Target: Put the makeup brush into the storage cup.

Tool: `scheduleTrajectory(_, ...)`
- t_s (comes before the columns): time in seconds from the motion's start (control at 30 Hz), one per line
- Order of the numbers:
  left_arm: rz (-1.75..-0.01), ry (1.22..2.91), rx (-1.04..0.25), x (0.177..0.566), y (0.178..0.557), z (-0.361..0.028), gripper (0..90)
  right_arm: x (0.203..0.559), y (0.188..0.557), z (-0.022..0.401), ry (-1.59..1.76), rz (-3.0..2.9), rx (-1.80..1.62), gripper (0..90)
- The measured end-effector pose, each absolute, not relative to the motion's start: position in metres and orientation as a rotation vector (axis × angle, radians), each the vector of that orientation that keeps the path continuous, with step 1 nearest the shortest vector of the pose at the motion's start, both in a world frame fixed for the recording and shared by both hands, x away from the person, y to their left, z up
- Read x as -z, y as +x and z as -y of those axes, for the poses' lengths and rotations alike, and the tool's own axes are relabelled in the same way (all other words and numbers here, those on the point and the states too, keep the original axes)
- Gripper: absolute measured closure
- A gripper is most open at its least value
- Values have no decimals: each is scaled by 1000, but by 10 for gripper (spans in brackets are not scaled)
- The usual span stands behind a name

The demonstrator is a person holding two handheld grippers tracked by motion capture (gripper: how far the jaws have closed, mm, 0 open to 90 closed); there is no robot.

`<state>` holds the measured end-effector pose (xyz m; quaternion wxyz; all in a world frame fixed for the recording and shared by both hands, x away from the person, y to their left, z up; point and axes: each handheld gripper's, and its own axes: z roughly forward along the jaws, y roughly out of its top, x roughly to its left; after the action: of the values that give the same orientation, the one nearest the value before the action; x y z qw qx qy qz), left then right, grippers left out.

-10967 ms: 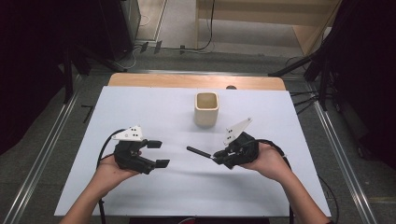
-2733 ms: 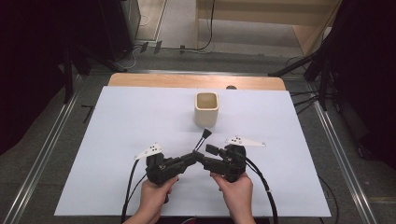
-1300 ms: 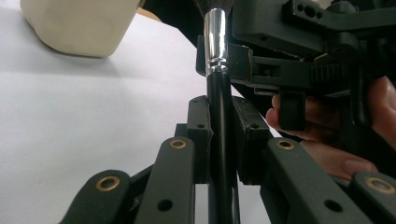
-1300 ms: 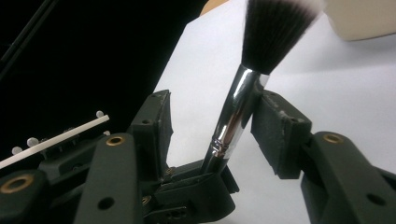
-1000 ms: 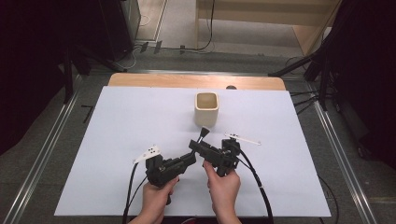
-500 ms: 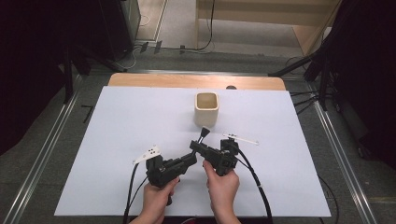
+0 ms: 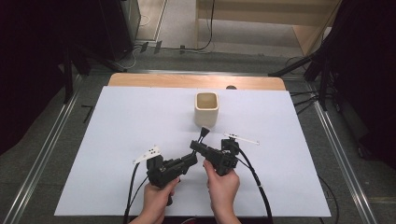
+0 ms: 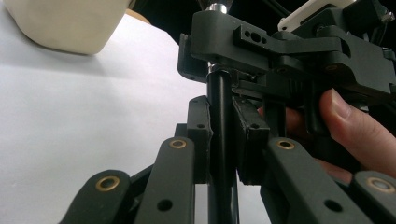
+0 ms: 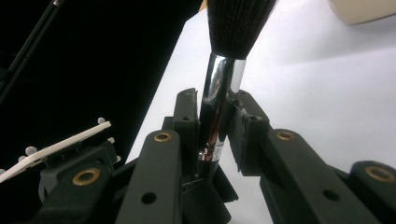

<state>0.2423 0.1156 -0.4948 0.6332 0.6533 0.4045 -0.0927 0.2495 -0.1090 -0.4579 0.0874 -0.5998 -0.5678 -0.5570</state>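
Near the 6 o'clock edge of the white table (image 7: 116, 130), both grippers clamp one black brush (image 9: 219, 107): the left gripper (image 8: 223, 135) pinches its black handle, and the right gripper (image 9: 215, 128), whose jaws have just been closing, now presses on the chrome ferrule. The bristles point toward 12 o'clock at the cream cup (image 7: 207, 108), which stands just beyond the brush tip.

No text, label, brand, number or sign can be read anywhere in these pictures. The cup (image 7: 207, 108), the white sheet (image 7: 116, 135) on the table and the black grippers carry no writing that can be made out.
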Motion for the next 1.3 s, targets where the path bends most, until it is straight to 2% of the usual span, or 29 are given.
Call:
scheduleTrajectory(0.4,-929,1500,238,496,244,-115,783,458,251,109,-1772,1682,1651,777)
scheduleTrajectory(0.57,-920,1526,281,497,247,-113,637,458,251,110,-1762,1699,1645,782)
scheduleTrajectory(0.77,-924,1551,275,496,249,-113,546,456,253,114,-1768,1721,1630,782)
scheduleTrajectory(0.9,-927,1561,319,496,253,-114,482,456,255,114,-1761,1745,1620,783)
scheduleTrajectory(1.13,-927,1619,301,490,258,-118,436,453,257,116,-1752,1809,1594,783)
scheduleTrajectory(1.3,-930,1669,335,489,262,-119,431,452,259,119,-1748,1831,1572,783)
